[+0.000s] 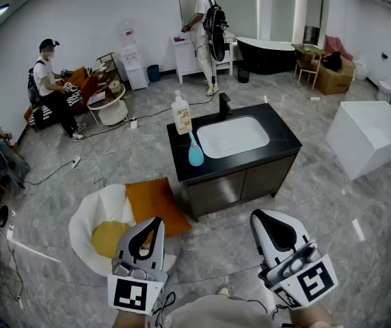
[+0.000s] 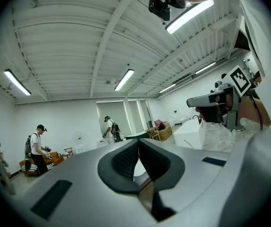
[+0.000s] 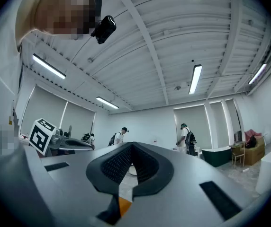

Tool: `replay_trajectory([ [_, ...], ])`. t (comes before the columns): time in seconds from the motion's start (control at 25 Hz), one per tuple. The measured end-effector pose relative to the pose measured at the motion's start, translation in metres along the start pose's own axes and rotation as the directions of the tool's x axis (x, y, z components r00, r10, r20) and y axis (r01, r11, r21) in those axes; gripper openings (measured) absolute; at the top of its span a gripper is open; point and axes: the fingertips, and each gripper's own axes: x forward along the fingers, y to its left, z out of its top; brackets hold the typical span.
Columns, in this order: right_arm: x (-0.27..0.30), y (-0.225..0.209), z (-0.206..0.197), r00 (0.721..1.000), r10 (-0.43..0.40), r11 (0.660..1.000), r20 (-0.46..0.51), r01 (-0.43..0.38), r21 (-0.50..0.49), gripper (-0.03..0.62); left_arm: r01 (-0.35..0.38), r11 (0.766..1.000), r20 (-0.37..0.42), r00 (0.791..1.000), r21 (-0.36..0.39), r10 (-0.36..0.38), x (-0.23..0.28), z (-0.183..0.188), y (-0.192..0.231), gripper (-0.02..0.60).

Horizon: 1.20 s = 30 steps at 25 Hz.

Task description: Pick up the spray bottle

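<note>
A white bottle with an orange label and a pump top stands upright on the back left of the black vanity counter. A blue, bulb-shaped thing lies near the counter's front left edge, beside the white basin. Both grippers hang well short of the vanity, over the floor. My left gripper has its jaws together with nothing between them. My right gripper is also shut and empty. Each gripper shows in the other's view, the right gripper and the left gripper.
A white seat with a yellow cushion and an orange cushion lie on the floor left of the vanity. A white block stands at the right. Cables trail across the floor. Two people are at the back.
</note>
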Motion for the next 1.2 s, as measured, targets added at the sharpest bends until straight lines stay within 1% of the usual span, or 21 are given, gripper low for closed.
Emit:
replay_trajectory([
  [0.16, -0.004, -0.011, -0.008, 1.0, -0.011, 1.0, -0.012, 0.011, 0.029, 0.028, 0.009, 1.0, 0.004, 1.0, 0.026, -0.009, 0.006, 0.001, -0.008, 0.02],
  [0.4, -0.007, -0.013, -0.008, 1.0, 0.016, 1.0, -0.014, -0.016, 0.025, 0.028, 0.007, 1.0, 0.002, 1.0, 0.011, -0.007, 0.012, 0.002, -0.015, 0.021],
  [0.64, -0.014, -0.02, -0.01, 1.0, 0.003, 1.0, 0.009, -0.003, -0.006, 0.028, 0.06, 0.997, -0.006, 0.998, 0.048, -0.06, 0.024, -0.004, -0.036, 0.021],
  [0.8, -0.022, -0.031, -0.012, 1.0, -0.005, 1.0, 0.018, 0.005, 0.005, 0.028, 0.055, 0.998, -0.007, 0.998, 0.033, -0.055, 0.031, -0.003, -0.044, 0.02],
  [0.92, -0.027, -0.035, -0.014, 1.0, -0.007, 1.0, 0.023, 0.007, 0.023, 0.028, 0.047, 0.998, 0.004, 0.999, 0.037, -0.048, 0.032, 0.002, -0.049, 0.021],
  [1.04, -0.033, -0.038, -0.015, 0.999, -0.02, 0.999, 0.039, 0.018, 0.05, 0.03, 0.048, 0.998, -0.006, 0.999, 0.047, -0.047, 0.031, 0.002, -0.054, 0.02],
  [1.08, -0.033, -0.039, -0.015, 0.999, -0.026, 0.998, 0.043, 0.024, 0.056, 0.09, 0.054, 0.997, -0.014, 0.998, 0.054, -0.054, 0.031, 0.0, -0.057, 0.021],
  [1.12, -0.033, -0.04, -0.016, 0.999, -0.029, 0.998, 0.041, 0.027, 0.058, 0.219, 0.061, 0.996, -0.023, 0.998, 0.063, -0.06, 0.032, -0.002, -0.059, 0.021],
  [1.16, -0.033, -0.041, -0.018, 0.999, -0.03, 0.998, 0.034, 0.028, 0.055, 0.274, 0.066, 0.995, -0.032, 0.997, 0.069, -0.064, 0.032, -0.005, -0.06, 0.02],
  [1.2, -0.032, -0.041, -0.02, 0.999, -0.029, 0.998, 0.027, 0.028, 0.05, 0.281, 0.067, 0.995, -0.04, 0.997, 0.071, -0.064, 0.033, -0.008, -0.061, 0.02],
])
